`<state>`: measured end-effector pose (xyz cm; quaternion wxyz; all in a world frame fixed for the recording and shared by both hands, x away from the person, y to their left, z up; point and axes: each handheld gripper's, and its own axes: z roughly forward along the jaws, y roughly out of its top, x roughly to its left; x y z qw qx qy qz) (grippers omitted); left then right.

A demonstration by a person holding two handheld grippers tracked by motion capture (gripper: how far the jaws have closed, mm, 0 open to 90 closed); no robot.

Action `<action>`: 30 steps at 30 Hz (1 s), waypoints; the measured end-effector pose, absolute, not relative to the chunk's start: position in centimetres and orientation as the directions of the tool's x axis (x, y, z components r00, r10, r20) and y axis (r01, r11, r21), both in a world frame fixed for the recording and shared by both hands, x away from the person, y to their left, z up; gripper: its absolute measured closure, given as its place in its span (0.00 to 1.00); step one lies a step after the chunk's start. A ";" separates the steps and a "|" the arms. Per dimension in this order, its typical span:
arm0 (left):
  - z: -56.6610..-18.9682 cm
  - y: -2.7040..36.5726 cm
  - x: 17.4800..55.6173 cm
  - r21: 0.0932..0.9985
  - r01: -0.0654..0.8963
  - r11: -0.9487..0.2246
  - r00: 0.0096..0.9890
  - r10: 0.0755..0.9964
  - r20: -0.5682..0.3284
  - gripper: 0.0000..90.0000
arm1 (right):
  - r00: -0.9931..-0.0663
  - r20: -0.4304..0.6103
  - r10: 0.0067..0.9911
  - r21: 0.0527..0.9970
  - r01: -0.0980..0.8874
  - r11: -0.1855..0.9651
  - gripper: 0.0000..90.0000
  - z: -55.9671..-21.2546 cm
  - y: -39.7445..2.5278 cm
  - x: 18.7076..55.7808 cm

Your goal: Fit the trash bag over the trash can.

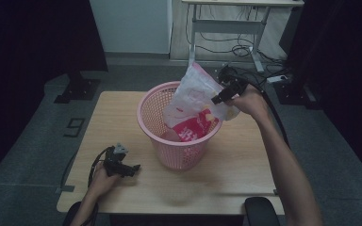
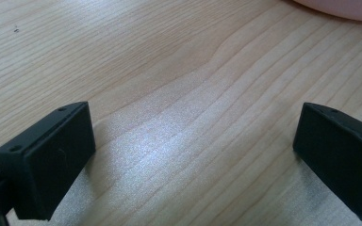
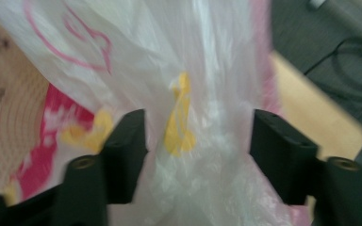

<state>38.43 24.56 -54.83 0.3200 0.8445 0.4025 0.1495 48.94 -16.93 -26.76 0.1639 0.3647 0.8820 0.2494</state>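
the pink basket [image 1: 176,141] stands at the centre of the high view on the table [image 1: 235,169]. a white and pink bag [image 1: 193,106] stands half in the basket, its top rising above the rim toward the upper middle of the frame. the right gripper [image 1: 222,96], just right of centre, meets the bag's right edge. in the right gripper view the bag [image 3: 202,94] fills the gap between the jaws, which are apart with the plastic bunched between them; whether they press it i cannot tell. the left gripper [image 1: 131,168] rests at the lower left on the table, well apart from the basket. in the left gripper view its jaws are wide apart over bare wood [image 2: 169,94].
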 end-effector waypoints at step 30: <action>-54.8 24.5 38.5 0.661 0.581 -0.475 0.638 0.770 -0.007 0.00 | -0.683 -0.118 0.721 0.461 0.605 0.649 0.64 -29.0 -15.2 50.8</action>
